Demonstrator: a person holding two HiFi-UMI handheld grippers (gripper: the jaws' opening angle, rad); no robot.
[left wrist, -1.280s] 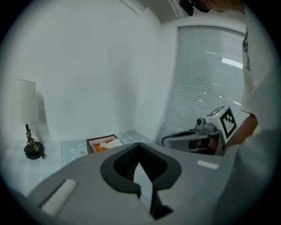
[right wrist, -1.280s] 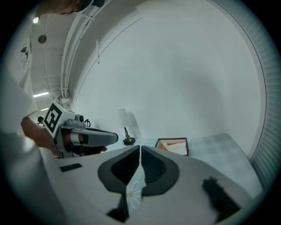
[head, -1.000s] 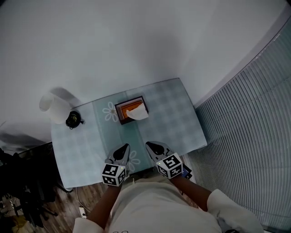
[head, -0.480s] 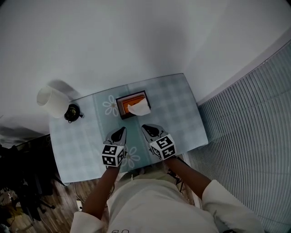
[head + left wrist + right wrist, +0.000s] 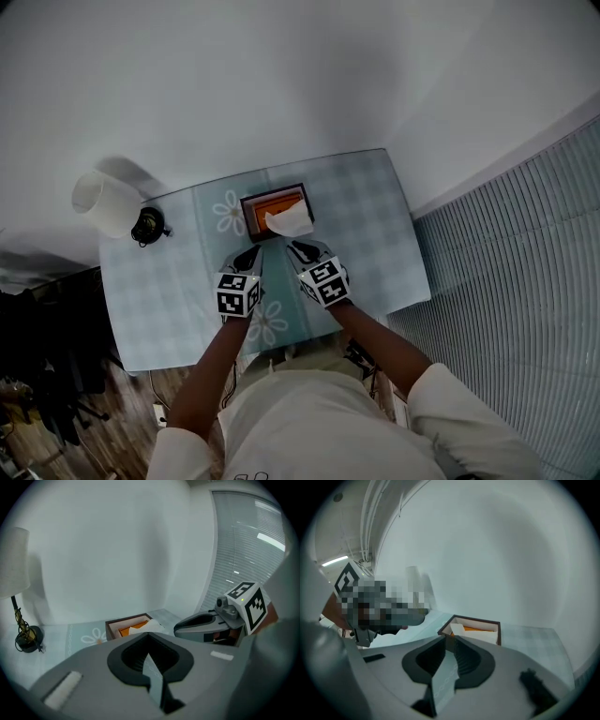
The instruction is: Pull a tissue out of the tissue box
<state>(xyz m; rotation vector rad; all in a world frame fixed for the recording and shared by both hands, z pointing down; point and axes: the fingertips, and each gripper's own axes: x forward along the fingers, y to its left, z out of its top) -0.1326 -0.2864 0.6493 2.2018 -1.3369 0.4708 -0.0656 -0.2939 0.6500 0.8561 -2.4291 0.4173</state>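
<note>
The tissue box (image 5: 277, 202) lay on the bench (image 5: 375, 234), its long axis left to right before us, with a white tissue (image 5: 289, 222) poking up from its right half. Just short of its near side we held the left tongs (image 5: 249, 255) clenched empty; the right tongs (image 5: 298, 249) were opening on nothing.

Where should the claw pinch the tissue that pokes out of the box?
Pinch the raised white flap of the tissue that stands above the tissue box. Come from the near side, probably with the right claw, whose jaws are opening with nothing between them: the flap sits nearest it.
</note>
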